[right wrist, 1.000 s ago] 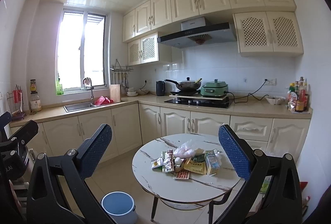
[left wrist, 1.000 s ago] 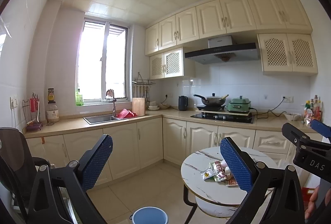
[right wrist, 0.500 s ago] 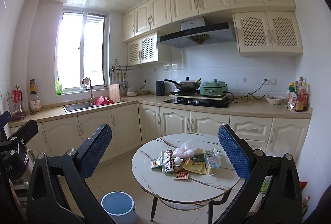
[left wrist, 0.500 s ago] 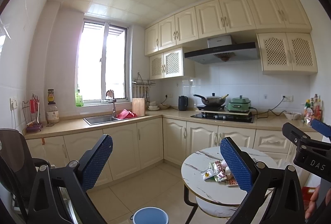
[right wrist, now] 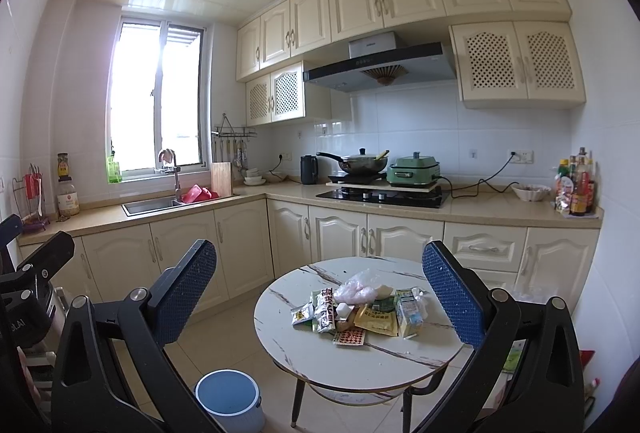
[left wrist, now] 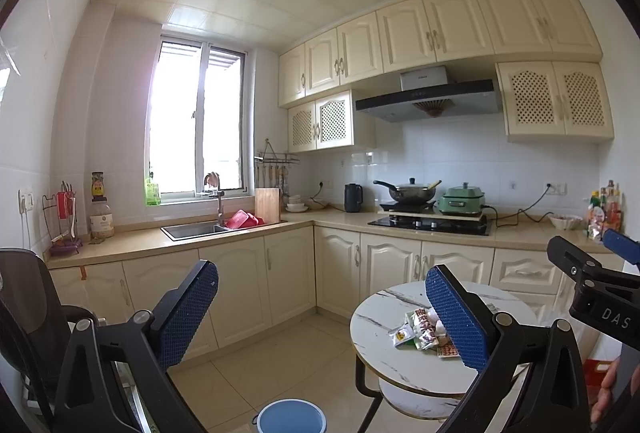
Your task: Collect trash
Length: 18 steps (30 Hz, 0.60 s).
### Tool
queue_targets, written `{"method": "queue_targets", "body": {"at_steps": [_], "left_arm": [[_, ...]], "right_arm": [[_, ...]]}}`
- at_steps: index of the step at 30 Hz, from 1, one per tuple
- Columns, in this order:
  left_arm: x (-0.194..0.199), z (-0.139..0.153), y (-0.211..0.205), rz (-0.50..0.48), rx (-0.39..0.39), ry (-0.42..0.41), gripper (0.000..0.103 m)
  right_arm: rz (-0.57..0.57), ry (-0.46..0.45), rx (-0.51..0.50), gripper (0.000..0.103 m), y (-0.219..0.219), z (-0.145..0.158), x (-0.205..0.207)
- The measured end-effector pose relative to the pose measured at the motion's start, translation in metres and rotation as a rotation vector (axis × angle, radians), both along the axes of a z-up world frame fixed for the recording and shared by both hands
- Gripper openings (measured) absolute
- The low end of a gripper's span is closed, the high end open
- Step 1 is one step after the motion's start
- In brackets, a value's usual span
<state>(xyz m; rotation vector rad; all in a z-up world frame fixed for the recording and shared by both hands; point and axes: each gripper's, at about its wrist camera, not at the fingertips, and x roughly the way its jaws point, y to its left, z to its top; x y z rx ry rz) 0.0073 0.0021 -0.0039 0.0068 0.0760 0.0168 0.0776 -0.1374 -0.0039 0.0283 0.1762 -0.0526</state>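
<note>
A pile of trash (right wrist: 360, 309) lies in the middle of a round marble-top table (right wrist: 312, 349): snack wrappers, a crumpled clear bag, a small carton. In the left wrist view the trash (left wrist: 420, 329) shows partly behind my right-hand finger. A blue bin (right wrist: 228, 399) stands on the floor left of the table, its rim also low in the left wrist view as the bin (left wrist: 291, 416). My right gripper (right wrist: 320, 289) is open and empty, well short of the table. My left gripper (left wrist: 322, 313) is open and empty too, further left.
An L-shaped counter (right wrist: 256, 193) with cream cabinets runs behind the table, holding a sink (right wrist: 152, 205), a hob with a wok (right wrist: 360, 165) and a green cooker (right wrist: 414, 171). A dark chair (left wrist: 28, 313) stands at far left. Tiled floor (left wrist: 280, 361) lies between table and cabinets.
Both views have barely shifted; the table sits slightly nearer the right gripper. Both grippers stay open.
</note>
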Motion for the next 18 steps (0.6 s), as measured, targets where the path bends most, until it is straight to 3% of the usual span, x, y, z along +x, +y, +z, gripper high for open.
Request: {"method": "queue_targets", "body": {"at_steps": [11,18], "left_arm": [[0.008,-0.003,-0.002,-0.008,-0.001,0.015,0.102],[0.037,-0.015,-0.002,-0.009,-0.004,0.056,0.102]], "right_arm": [[-0.001,0.013,0.010,0.103,-0.007,-0.004,0.004],[-0.029,0.040,0.033,0.103,-0.028,-0.016,0.018]]}}
